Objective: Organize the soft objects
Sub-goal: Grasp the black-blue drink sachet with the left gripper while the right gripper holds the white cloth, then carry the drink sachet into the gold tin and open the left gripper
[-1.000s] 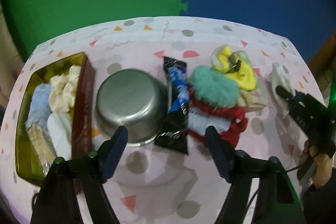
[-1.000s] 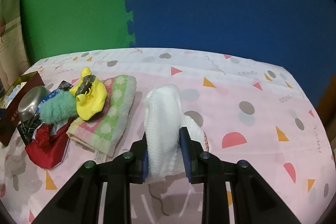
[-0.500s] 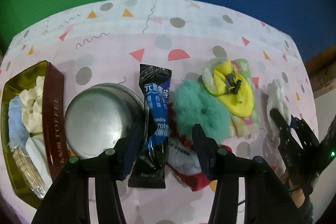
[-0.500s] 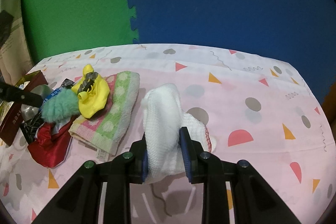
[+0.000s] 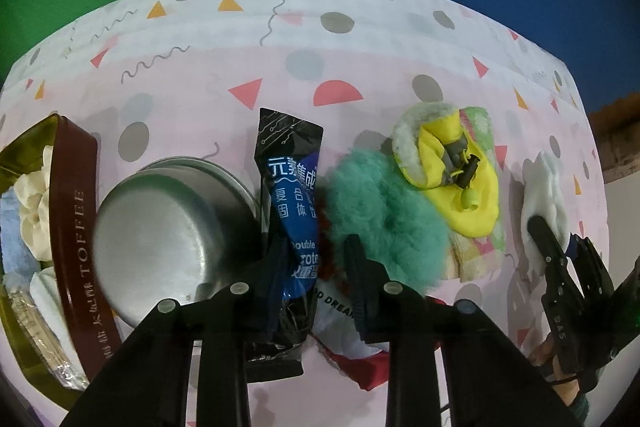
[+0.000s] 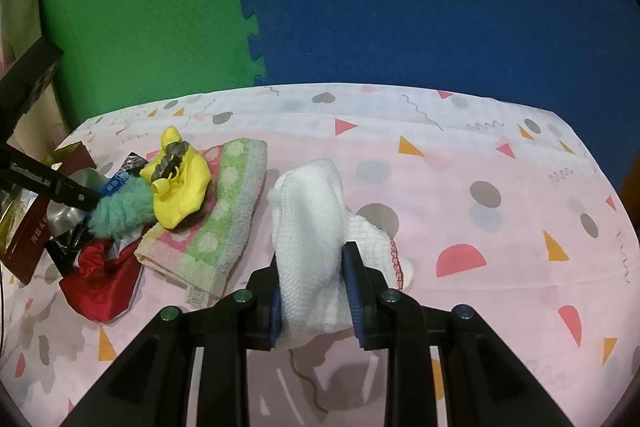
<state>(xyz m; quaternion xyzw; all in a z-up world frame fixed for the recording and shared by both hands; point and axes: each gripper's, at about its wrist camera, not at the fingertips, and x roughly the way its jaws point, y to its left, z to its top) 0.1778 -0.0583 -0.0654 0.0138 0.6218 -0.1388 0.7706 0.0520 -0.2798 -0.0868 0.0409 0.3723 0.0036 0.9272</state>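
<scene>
1. While the jaws of the left gripper (image 5: 316, 275) are closing, having been lowered from a wide hover, the snack packet (image 5: 290, 223) is caught between them, just beside the steel bowl (image 5: 168, 235).
2. Beyond the bowl, the teal scrunchie (image 5: 384, 215) is left ungrasped; a non-soft item seems targeted.
3. Farthest from the bowl, the white cloth (image 6: 316, 239) is kept pinched by the right gripper (image 6: 314, 291), unmoved.

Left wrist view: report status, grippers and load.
Left gripper closing around black snack packet, steel bowl and teal fluffy scrunchie crowding either side. Right gripper shut on white cloth.
</scene>
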